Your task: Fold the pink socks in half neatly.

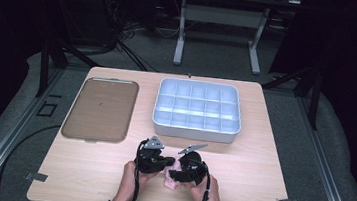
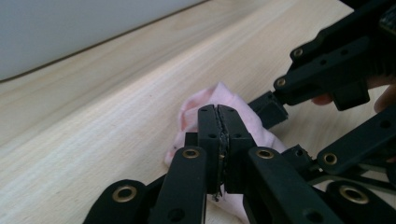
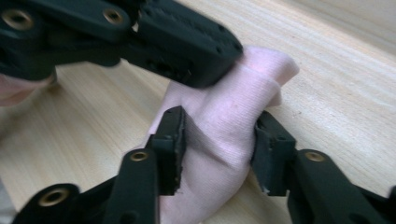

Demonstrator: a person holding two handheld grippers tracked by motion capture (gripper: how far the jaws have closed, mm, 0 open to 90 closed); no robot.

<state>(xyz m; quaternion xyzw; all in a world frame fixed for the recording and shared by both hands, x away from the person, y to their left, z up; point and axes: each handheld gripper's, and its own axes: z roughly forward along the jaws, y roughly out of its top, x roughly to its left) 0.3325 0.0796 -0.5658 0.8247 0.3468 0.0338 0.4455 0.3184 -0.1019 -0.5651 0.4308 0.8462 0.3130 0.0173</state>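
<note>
1. Centrally, near the table's (image 1: 82, 181) front edge: pink cloth (image 1: 172, 176), bunched between both grippers.
2. Left gripper (image 2: 218, 122): jaws pressed together, pinching a fold of the cloth.
3. Right gripper (image 3: 219, 140): jaws bracketing the cloth, pads pressing its sides.
4. Behind: white compartment tray (image 1: 165, 113); brown flat tray (image 1: 100, 108).

A brown tray (image 1: 100, 108) is seen beyond the claws to their left; a white divided box (image 1: 197, 110) is set just beyond them.

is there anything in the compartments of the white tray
No, in the high view every compartment of the white tray looks bare.
</note>
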